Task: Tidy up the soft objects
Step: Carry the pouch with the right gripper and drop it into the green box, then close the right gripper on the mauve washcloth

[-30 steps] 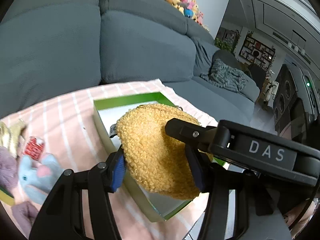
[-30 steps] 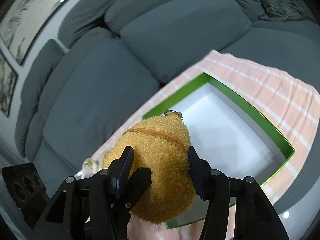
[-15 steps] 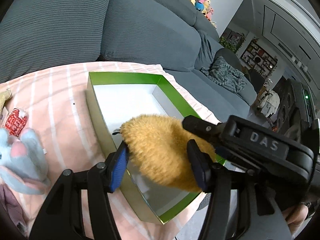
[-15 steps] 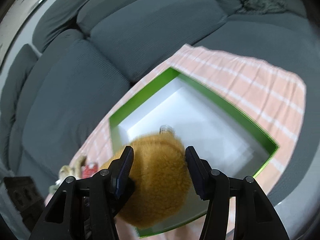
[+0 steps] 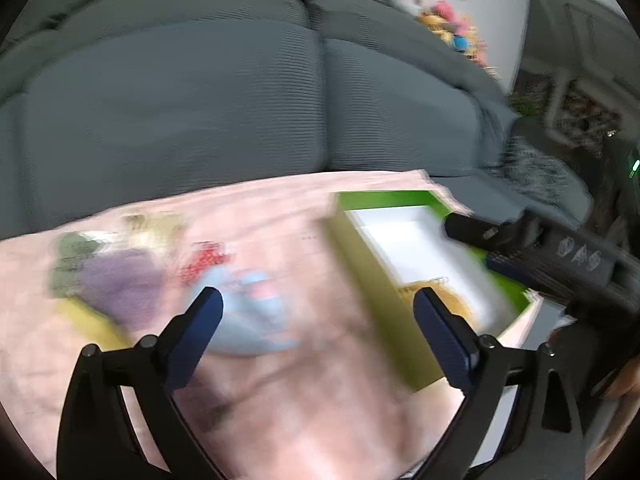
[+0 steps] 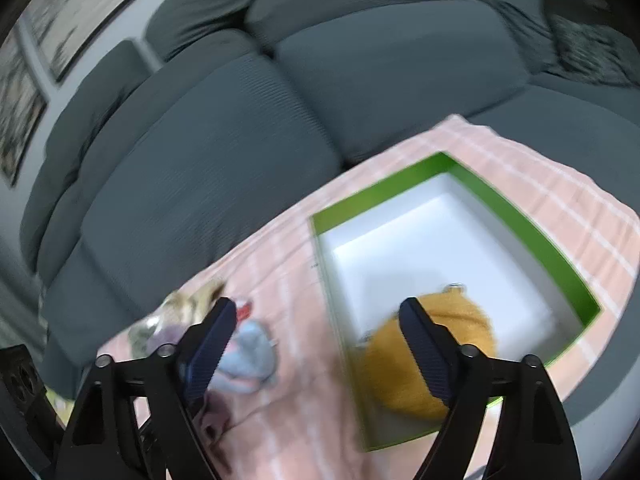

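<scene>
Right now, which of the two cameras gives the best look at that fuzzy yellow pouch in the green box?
The right wrist view. There the yellow pouch lies inside the green box, most of its body and zipper ring showing, though blurred. The left wrist view shows only a small blurred sliver of it behind a fingertip.

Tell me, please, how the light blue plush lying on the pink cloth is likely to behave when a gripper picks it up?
The light blue plush looks stuffed and slumped on the pink cloth, so it should squash between the fingers and probably droop. It seems light for its bulk. Its fuzzy fabric likely grips well; rolling is unlikely.
</scene>
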### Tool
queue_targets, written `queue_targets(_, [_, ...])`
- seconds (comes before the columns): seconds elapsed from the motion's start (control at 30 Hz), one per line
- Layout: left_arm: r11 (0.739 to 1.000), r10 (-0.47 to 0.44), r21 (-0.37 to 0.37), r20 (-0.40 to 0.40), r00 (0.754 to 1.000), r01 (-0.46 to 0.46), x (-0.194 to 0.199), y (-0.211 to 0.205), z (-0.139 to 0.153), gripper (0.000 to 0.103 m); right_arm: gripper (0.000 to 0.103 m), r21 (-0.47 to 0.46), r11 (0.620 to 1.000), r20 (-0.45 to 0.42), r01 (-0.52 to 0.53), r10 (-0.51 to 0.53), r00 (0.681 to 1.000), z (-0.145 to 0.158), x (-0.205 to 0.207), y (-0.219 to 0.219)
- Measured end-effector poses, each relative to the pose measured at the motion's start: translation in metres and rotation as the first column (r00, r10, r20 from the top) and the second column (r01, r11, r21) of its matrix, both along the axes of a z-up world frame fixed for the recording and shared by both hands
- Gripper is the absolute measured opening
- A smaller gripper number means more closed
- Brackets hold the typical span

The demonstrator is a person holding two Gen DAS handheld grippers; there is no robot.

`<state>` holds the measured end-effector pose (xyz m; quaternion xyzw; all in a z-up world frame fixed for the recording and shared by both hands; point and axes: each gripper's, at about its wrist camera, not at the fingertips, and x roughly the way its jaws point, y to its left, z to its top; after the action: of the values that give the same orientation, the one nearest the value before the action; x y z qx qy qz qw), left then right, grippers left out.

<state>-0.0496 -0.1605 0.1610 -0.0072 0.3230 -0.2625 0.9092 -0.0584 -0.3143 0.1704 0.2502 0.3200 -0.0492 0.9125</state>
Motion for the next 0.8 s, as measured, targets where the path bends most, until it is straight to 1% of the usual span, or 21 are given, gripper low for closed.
queue_targets(0.07, [0.996, 0.066, 0.052, 0.026, 0.998, -0.067, -0.006, 0.021, -0.001, 0.096, 0.086, -0.015, 0.999, -0.002, -0.052, 0.052, 0.999, 0.001, 0.006, 0.017])
queue_targets(0.1, [0.991, 0.109, 0.079, 0.041, 0.993, -0.112, -0.009, 0.034, -0.002, 0.096, 0.086, -0.016, 0.996, -0.005, -0.089, 0.089, 0.996, 0.002, 0.01, 0.029])
queue_targets(0.13, [0.981, 0.16, 0.105, 0.06, 0.985, -0.166, -0.012, 0.048, -0.003, 0.097, 0.086, -0.016, 0.994, -0.006, -0.111, 0.111, 0.994, 0.001, 0.012, 0.037])
queue_targets(0.17, [0.974, 0.189, 0.116, 0.07, 0.979, -0.197, -0.012, 0.056, -0.005, 0.097, 0.086, -0.018, 0.99, -0.007, -0.139, 0.139, 0.99, 0.001, 0.014, 0.046])
queue_targets(0.23, [0.949, 0.276, 0.133, 0.089, 0.957, -0.286, -0.017, 0.085, -0.01, 0.099, 0.086, -0.026, 0.977, -0.021, -0.213, 0.213, 0.977, -0.002, 0.021, 0.071])
queue_targets(0.3, [0.933, 0.326, 0.134, 0.076, 0.942, -0.334, -0.018, 0.104, -0.017, 0.099, 0.086, -0.028, 0.959, -0.045, -0.282, 0.28, 0.959, -0.007, 0.028, 0.094])
queue_targets(0.37, [0.92, 0.371, 0.119, 0.035, 0.928, -0.372, -0.019, 0.123, -0.027, 0.099, 0.086, -0.029, 0.944, -0.077, -0.328, 0.325, 0.943, -0.015, 0.034, 0.112])
queue_targets(0.47, [0.915, 0.396, 0.094, -0.036, 0.918, -0.391, -0.019, 0.144, -0.043, 0.099, 0.086, -0.049, 0.918, -0.151, -0.395, 0.384, 0.911, -0.034, 0.041, 0.143])
queue_targets(0.57, [0.907, 0.416, 0.101, -0.075, 0.906, -0.408, -0.018, 0.151, -0.058, 0.099, 0.086, -0.032, 0.9, -0.209, -0.434, 0.419, 0.884, -0.054, 0.047, 0.161])
queue_targets(0.63, [0.912, 0.407, 0.1, -0.116, 0.906, -0.397, -0.015, 0.154, -0.069, 0.098, 0.086, -0.008, 0.895, -0.253, -0.446, 0.43, 0.867, -0.069, 0.051, 0.165])
queue_targets(0.73, [0.923, 0.385, 0.075, -0.185, 0.904, -0.377, -0.013, 0.159, -0.083, 0.098, 0.086, 0.009, 0.892, -0.307, -0.452, 0.433, 0.848, -0.091, 0.056, 0.169])
queue_targets(0.8, [0.929, 0.368, 0.043, -0.218, 0.904, -0.368, -0.012, 0.162, -0.092, 0.098, 0.086, 0.034, 0.894, -0.331, -0.448, 0.433, 0.839, -0.103, 0.059, 0.168])
